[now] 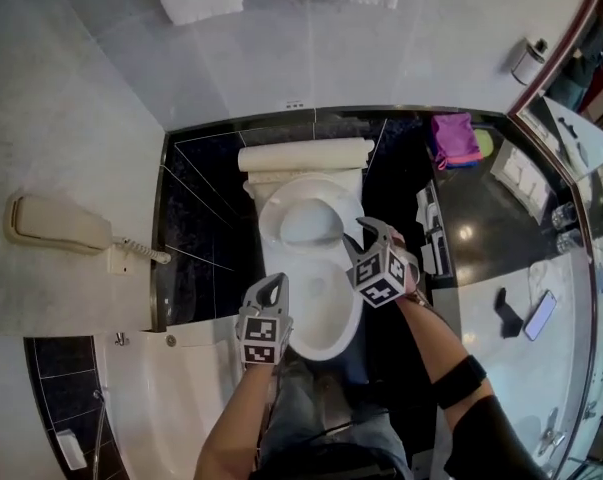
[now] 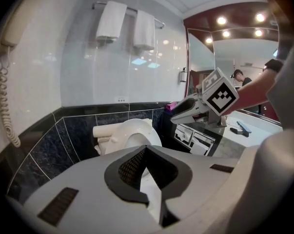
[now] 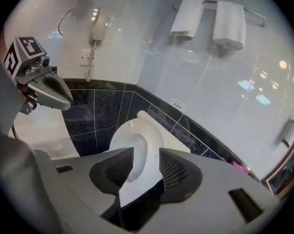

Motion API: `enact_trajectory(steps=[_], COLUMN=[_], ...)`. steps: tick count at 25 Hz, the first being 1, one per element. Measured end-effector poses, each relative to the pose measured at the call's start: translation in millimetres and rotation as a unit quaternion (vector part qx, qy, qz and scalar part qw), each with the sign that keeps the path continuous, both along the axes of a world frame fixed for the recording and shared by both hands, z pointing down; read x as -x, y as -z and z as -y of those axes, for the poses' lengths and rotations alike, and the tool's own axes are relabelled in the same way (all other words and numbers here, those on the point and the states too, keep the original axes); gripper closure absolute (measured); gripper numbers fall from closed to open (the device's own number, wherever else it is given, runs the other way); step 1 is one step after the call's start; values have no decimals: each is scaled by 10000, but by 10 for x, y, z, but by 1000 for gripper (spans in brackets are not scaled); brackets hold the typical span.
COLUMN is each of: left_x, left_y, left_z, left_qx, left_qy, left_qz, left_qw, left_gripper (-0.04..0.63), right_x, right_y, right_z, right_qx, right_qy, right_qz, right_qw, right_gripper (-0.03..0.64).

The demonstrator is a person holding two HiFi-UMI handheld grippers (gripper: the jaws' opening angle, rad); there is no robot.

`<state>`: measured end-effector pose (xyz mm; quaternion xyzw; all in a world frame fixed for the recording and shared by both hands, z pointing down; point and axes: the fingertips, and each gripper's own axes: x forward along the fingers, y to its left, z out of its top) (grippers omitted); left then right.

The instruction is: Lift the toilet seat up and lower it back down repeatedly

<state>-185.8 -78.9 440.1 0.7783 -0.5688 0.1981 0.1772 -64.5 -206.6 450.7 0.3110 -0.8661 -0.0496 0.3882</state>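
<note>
1. Left gripper [image 2: 146, 150]: jaws clenched tip to tip and empty, hovering short of the bowl [image 1: 326, 343] front. Best kept clear of the swing.
2. Right gripper [image 3: 147, 154]: jaws released, empty. Toilet seat [image 3: 143, 122] showed in the gap, just beyond and below the tips, apparently untouched.
3. Seat looked flat on the bowl, so likely an approach to lift. One pad under the rim, one over, then follow the hinge arc.
4. Cistern [image 1: 306, 155] sat farthest ahead. Ease the seat against it without slamming.
</note>
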Motion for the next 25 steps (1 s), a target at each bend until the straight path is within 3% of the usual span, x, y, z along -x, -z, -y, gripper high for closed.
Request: enact_trajectory(steps=[5, 11, 16, 20, 25], left_x=[145, 233, 304, 344, 386], left_y=[-337, -658, -829, -914, -1019], left_z=[342, 587, 680, 687, 639], left_qx=[61, 94, 119, 165, 268], left_qy=[17, 17, 84, 90, 128], left_qz=[-19, -134, -237, -263, -278], left_qw=[10000, 9999, 9996, 9995, 9992], left_gripper=[600, 600, 600, 600, 600], right_x=[446, 881, 1137, 1193, 1198], right_y=[-165, -410, -576, -689, -680], right_z=[575, 1031, 1248, 1347, 1303], right_qx=[-412, -766, -938, -963, -1079], right_qy=[621, 1237, 1483, 1510, 1586], right_qz=[-714, -1397, -1740, -1923, -2020], right_qw=[9947, 9794, 9690, 9649, 9604], right_gripper=[427, 417, 419, 501, 505])
